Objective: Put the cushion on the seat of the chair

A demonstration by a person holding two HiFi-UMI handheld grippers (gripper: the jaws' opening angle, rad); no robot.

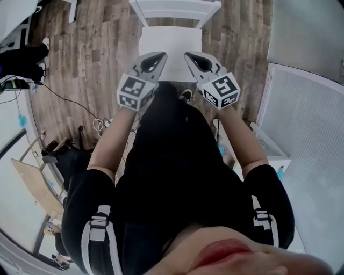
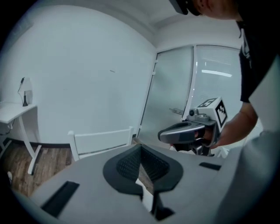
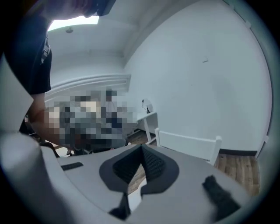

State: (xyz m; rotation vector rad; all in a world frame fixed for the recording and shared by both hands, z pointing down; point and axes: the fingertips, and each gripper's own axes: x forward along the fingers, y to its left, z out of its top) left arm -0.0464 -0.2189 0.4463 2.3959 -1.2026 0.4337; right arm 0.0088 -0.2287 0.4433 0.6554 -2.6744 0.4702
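In the head view a white chair (image 1: 174, 8) stands on the wood floor right in front of me. Its seat shows as a flat white square (image 1: 171, 43); whether that is the cushion or the bare seat I cannot tell. My left gripper (image 1: 157, 59) and right gripper (image 1: 193, 58) are held side by side, high above the seat's near edge, both shut with nothing between the pads. In the left gripper view the shut jaws (image 2: 141, 149) point over the chair's backrest (image 2: 103, 140), with the right gripper (image 2: 186, 130) alongside. The right gripper view shows shut jaws (image 3: 141, 151) and the backrest (image 3: 188, 144).
A white desk (image 2: 13, 111) stands against the wall left of the chair. A frosted glass partition (image 2: 175, 87) and a white panel (image 1: 301, 107) lie to the right. Cables (image 1: 64, 99) and a wooden board (image 1: 35, 182) lie on the floor at the left.
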